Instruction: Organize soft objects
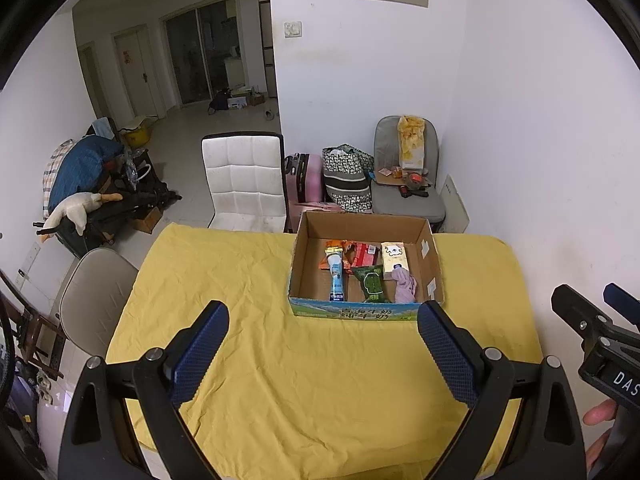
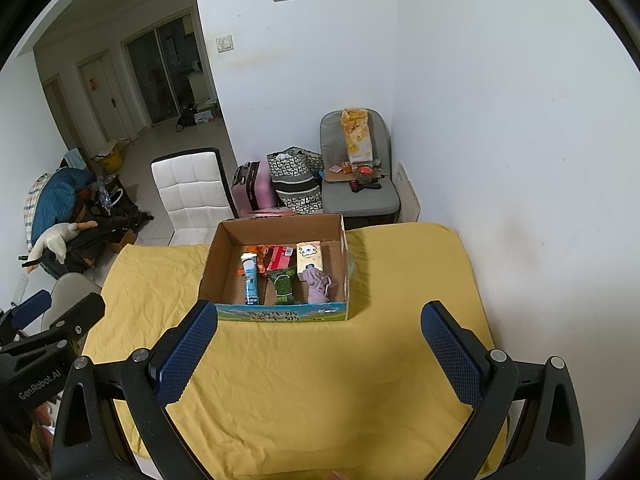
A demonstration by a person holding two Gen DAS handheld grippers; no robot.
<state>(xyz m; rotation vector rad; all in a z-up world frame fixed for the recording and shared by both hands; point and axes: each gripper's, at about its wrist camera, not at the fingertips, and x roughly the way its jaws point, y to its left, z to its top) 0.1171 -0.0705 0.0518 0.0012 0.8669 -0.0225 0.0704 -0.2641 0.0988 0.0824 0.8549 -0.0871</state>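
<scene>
A cardboard box point(image 1: 366, 268) sits on the yellow cloth point(image 1: 260, 320) that covers the bench, toward the far edge and nearer the far right corner. Inside it lie a blue tube point(image 1: 337, 276), a green packet point(image 1: 372, 284), a cream tissue pack point(image 1: 394, 258), a red packet point(image 1: 366, 254), an orange packet point(image 1: 334, 246) and a lilac cloth point(image 1: 405, 286) bunched against the near right wall.

The left gripper point(image 1: 323, 322) hangs over the near half of the bench, its blue fingers point(image 1: 202, 354) spread wide with nothing between them; the box lies ahead, just beyond the fingertips and slightly right of centre. The right gripper point(image 2: 319, 320) is likewise spread wide and empty, with the box point(image 2: 276, 268) ahead, its near wall just beside the left fingertip point(image 2: 188, 350). Neither touches anything.
</scene>
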